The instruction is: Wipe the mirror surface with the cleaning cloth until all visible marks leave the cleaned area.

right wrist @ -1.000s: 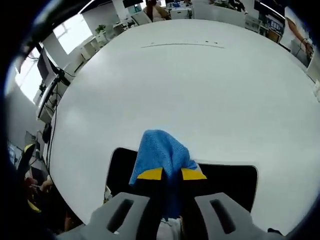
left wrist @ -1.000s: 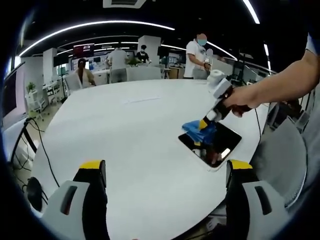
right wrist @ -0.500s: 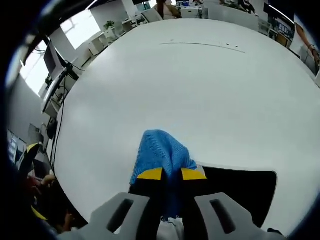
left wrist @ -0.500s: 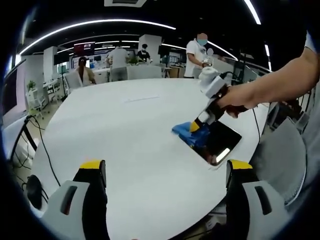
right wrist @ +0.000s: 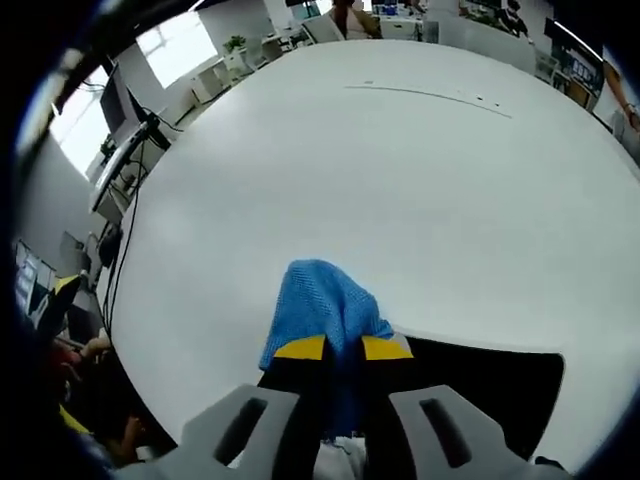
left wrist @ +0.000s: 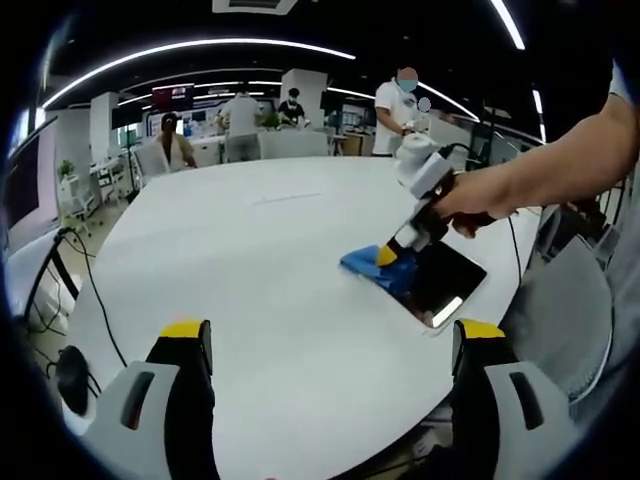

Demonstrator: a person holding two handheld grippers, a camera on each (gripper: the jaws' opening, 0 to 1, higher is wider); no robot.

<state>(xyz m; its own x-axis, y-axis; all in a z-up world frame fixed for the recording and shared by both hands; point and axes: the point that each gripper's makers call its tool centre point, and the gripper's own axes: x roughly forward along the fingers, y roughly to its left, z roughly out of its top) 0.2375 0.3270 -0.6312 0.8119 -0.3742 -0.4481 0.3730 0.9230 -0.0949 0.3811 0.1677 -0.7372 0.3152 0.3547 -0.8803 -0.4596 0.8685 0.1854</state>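
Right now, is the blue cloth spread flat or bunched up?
Bunched: the blue cloth humps up, pinched in the shut right gripper at the mirror edge.

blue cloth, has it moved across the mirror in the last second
Yes. In the left gripper view the blue cloth, held in the right tool, has slid from over the mirror to its far-left edge, partly onto the table.

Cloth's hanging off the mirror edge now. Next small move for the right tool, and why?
Probably drag the right tool back across the mirror toward its far side. The blue cloth, clamped in its jaws, now lies mostly past the mirror's edge on the white table, so most of the dark glass sits unwiped behind it. Marks aren't discernible here.
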